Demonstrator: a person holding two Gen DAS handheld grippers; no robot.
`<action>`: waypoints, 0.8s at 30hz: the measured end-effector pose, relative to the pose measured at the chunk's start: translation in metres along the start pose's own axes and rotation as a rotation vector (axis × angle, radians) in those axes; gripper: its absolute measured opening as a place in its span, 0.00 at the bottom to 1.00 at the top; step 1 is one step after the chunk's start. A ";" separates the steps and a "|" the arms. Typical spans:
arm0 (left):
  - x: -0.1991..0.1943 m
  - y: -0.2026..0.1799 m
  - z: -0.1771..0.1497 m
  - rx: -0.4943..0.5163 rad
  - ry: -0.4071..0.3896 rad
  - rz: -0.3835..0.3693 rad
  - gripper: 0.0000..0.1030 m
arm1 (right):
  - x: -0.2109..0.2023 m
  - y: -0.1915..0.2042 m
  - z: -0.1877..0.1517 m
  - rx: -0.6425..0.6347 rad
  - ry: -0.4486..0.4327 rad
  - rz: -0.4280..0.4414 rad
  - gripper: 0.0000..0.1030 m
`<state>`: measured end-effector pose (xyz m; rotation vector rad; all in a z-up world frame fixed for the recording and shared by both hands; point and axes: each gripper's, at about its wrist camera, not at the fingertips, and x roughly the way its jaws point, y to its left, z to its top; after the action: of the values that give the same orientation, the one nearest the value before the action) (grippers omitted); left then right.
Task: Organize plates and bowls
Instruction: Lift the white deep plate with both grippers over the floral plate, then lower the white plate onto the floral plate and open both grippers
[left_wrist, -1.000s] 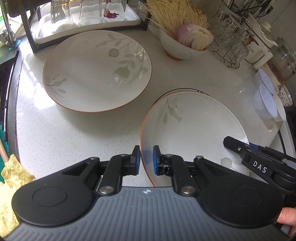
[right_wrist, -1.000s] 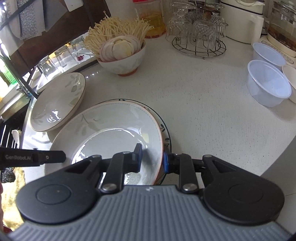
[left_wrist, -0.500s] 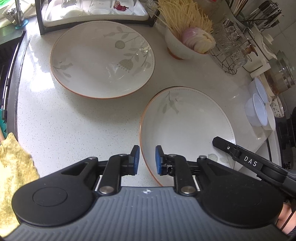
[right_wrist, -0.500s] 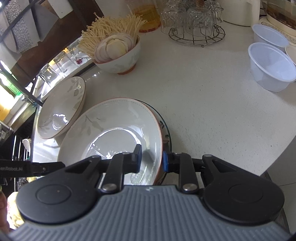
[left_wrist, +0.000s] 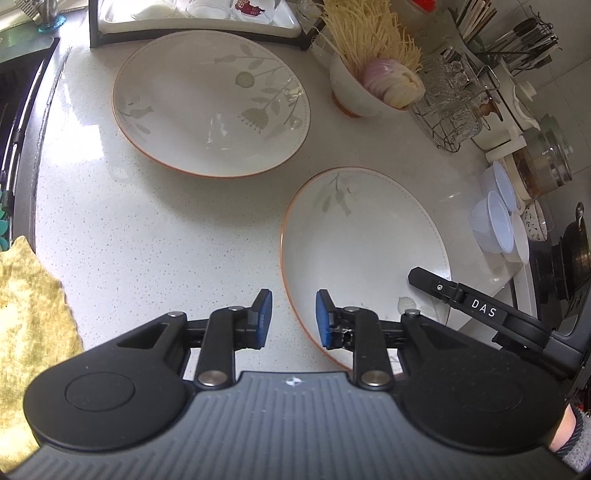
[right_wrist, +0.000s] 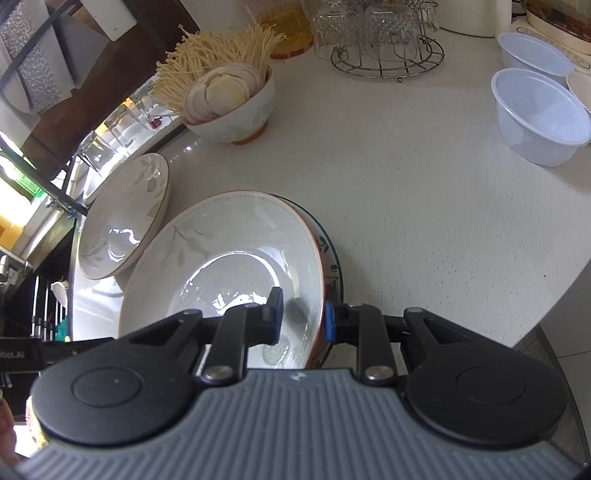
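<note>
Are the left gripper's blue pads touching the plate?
Apart. The left wrist view shows the left gripper open, counter visible between each pad and the plate rim.

"DAS" on right hand-held gripper (left_wrist: 436, 284)

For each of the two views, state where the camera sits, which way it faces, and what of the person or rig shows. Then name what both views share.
Left wrist: sits on the left gripper, angled down at the counter; its jaws, just opened, straddle the near plate rim without pressing; the right gripper and a sleeve show.
Right wrist: sits on the right gripper, angled down, clamped on the near plate.
Shared: near plate, far plate, food bowl, plastic bowls.
</note>
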<state>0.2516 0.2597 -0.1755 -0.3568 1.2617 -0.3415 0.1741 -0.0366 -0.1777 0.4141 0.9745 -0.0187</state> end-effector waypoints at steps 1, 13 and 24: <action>0.000 0.002 0.000 -0.012 -0.001 -0.008 0.28 | -0.001 -0.001 0.000 0.013 0.002 0.003 0.25; 0.015 0.004 -0.001 -0.024 -0.023 0.014 0.16 | -0.010 -0.011 -0.009 0.085 0.019 0.032 0.23; 0.021 -0.003 0.008 0.000 -0.043 0.037 0.05 | -0.018 -0.020 -0.007 0.165 0.058 0.062 0.24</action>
<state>0.2648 0.2483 -0.1903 -0.3385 1.2243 -0.3008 0.1545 -0.0557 -0.1729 0.5995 1.0202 -0.0317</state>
